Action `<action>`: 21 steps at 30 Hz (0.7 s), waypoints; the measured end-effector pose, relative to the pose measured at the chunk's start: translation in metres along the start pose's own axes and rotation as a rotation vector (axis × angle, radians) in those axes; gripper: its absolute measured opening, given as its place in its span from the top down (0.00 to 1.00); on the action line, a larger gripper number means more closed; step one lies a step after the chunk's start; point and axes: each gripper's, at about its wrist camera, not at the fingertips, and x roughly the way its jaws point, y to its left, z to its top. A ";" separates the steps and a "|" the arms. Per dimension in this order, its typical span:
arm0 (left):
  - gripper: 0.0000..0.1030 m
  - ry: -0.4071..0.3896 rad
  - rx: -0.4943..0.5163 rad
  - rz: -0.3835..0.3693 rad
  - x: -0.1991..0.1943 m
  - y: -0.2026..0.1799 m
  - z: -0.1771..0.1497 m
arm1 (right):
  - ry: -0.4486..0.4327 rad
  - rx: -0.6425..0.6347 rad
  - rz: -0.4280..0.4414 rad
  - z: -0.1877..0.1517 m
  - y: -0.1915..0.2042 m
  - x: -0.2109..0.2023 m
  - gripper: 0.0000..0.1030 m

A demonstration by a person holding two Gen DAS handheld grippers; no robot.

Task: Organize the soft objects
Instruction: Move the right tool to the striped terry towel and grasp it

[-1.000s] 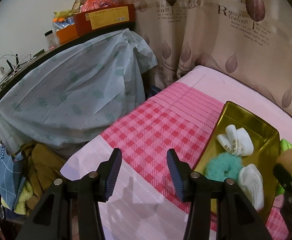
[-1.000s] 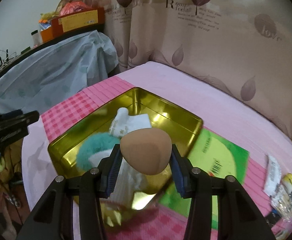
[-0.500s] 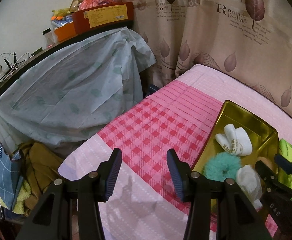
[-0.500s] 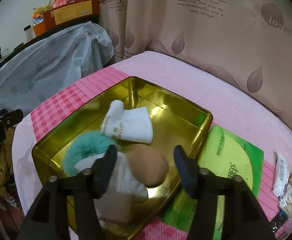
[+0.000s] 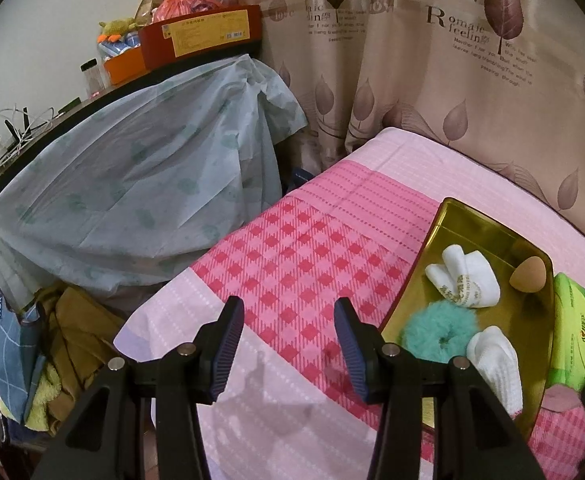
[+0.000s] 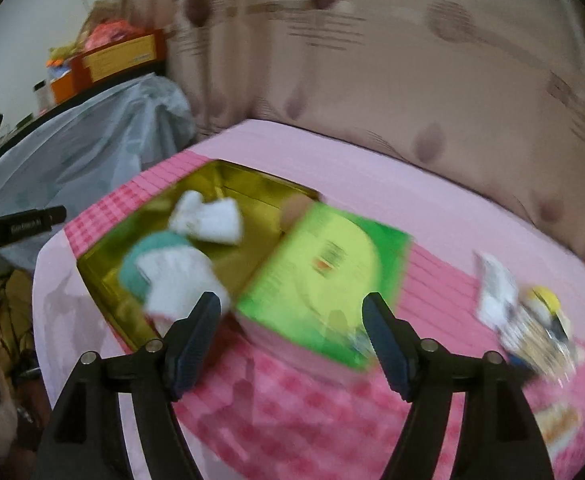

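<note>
Sponge is lying inside gold tin; right tool, jaws just opening, and left tool are gaping empty.

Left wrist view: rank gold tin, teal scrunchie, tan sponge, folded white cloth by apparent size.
1. gold tin
2. teal scrunchie and folded white cloth: look alike, and the scrunchie is nearer the camera, so unranked
3. tan sponge
</note>
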 end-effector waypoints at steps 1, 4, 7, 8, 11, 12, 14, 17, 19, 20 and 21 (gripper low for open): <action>0.54 -0.001 0.002 0.000 0.000 0.000 -0.001 | 0.005 0.020 -0.016 -0.005 -0.010 -0.006 0.31; 0.54 -0.009 0.002 0.002 -0.004 -0.001 -0.003 | 0.017 0.099 -0.074 -0.022 -0.047 -0.026 0.31; 0.54 -0.014 0.000 0.006 -0.005 -0.002 -0.004 | 0.027 0.193 -0.134 -0.035 -0.082 -0.044 0.31; 0.54 -0.015 0.000 0.006 -0.006 -0.002 -0.004 | 0.032 0.223 -0.159 -0.040 -0.094 -0.051 0.31; 0.54 -0.015 0.001 0.007 -0.007 -0.003 -0.004 | 0.048 0.298 -0.222 -0.054 -0.122 -0.066 0.28; 0.54 -0.014 0.002 0.008 -0.007 -0.003 -0.004 | 0.060 0.333 -0.240 -0.059 -0.132 -0.070 0.27; 0.54 -0.017 0.001 0.009 -0.009 -0.003 -0.004 | 0.080 0.394 -0.257 -0.069 -0.148 -0.073 0.27; 0.54 -0.016 0.003 0.010 -0.008 -0.004 -0.005 | 0.107 0.484 -0.268 -0.084 -0.169 -0.070 0.27; 0.54 -0.018 0.004 0.010 -0.009 -0.004 -0.005 | 0.128 0.544 -0.255 -0.091 -0.179 -0.064 0.27; 0.54 -0.019 0.005 0.011 -0.009 -0.004 -0.005 | 0.139 0.582 -0.243 -0.094 -0.184 -0.059 0.27; 0.54 -0.020 0.004 0.011 -0.010 -0.003 -0.005 | 0.154 0.617 -0.230 -0.096 -0.188 -0.052 0.29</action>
